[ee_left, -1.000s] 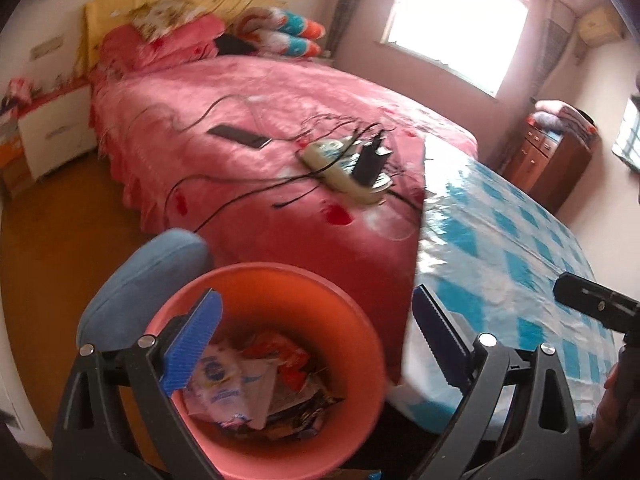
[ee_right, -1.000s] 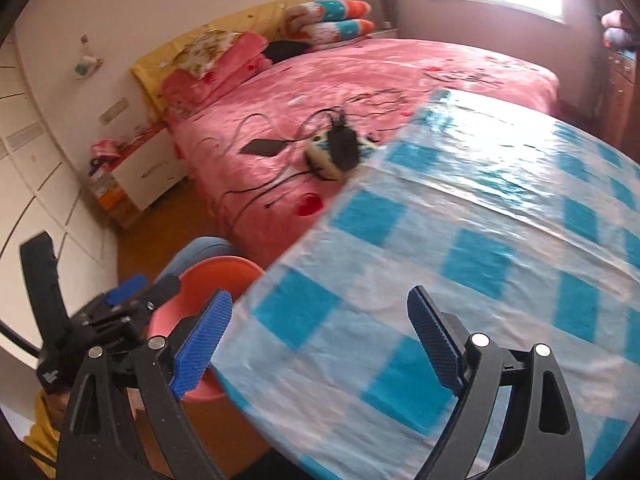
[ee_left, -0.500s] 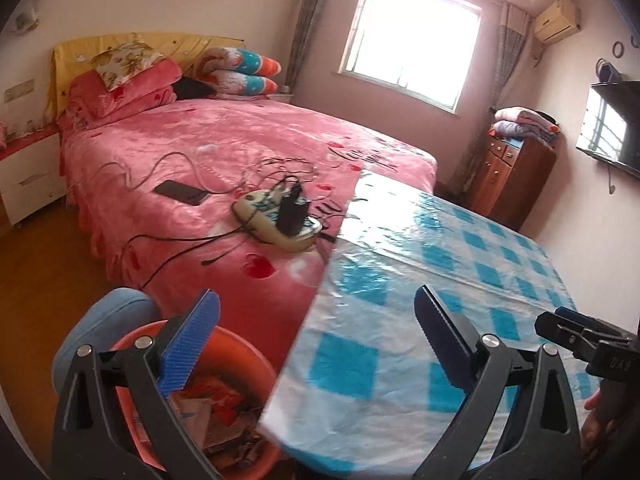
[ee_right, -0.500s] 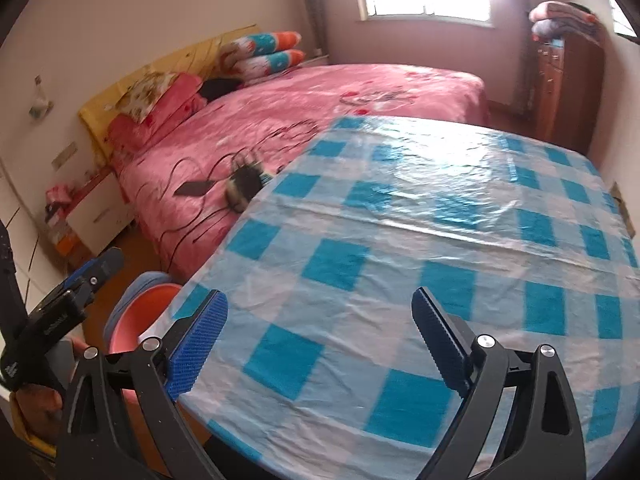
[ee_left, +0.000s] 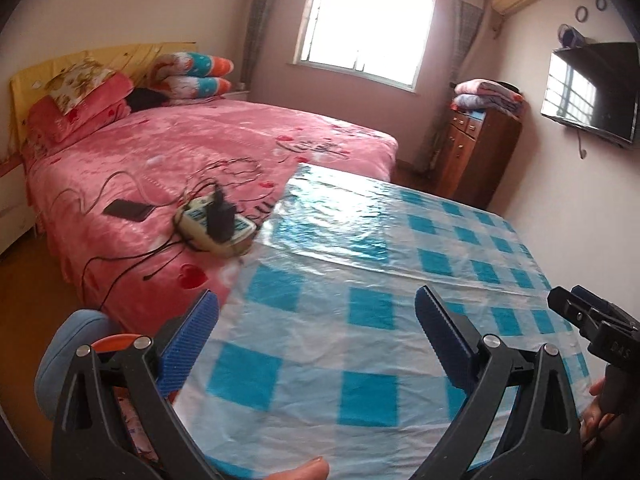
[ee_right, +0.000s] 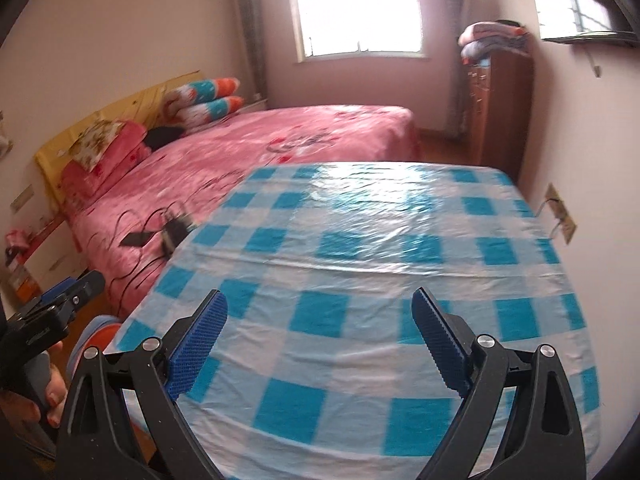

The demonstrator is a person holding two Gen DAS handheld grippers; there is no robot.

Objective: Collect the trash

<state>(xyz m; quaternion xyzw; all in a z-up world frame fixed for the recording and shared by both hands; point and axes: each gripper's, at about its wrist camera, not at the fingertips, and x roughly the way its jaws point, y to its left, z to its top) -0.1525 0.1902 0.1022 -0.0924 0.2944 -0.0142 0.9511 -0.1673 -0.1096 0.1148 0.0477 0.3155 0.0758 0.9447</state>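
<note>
My left gripper (ee_left: 316, 340) is open and empty above the near left edge of the table with the blue-checked plastic cloth (ee_left: 400, 264). My right gripper (ee_right: 320, 340) is open and empty above the near edge of the same table (ee_right: 380, 248). The orange trash bin (ee_left: 116, 340) stands on the floor below the table's left corner, mostly hidden behind my left gripper; its rim also shows in the right wrist view (ee_right: 106, 334). I see no loose trash on the table.
A pink bed (ee_left: 208, 148) runs along the table's left side, with a power strip and charger (ee_left: 216, 226), cables and a phone (ee_left: 128, 210) on it. A blue stool (ee_left: 68, 344) stands by the bin. A wooden dresser (ee_left: 476, 152) and a wall TV (ee_left: 588, 92) are on the right.
Both grippers have swung up and to the right, from over the bin to over the table. The bin has dropped to the lower left edge of view. Both stay open.
</note>
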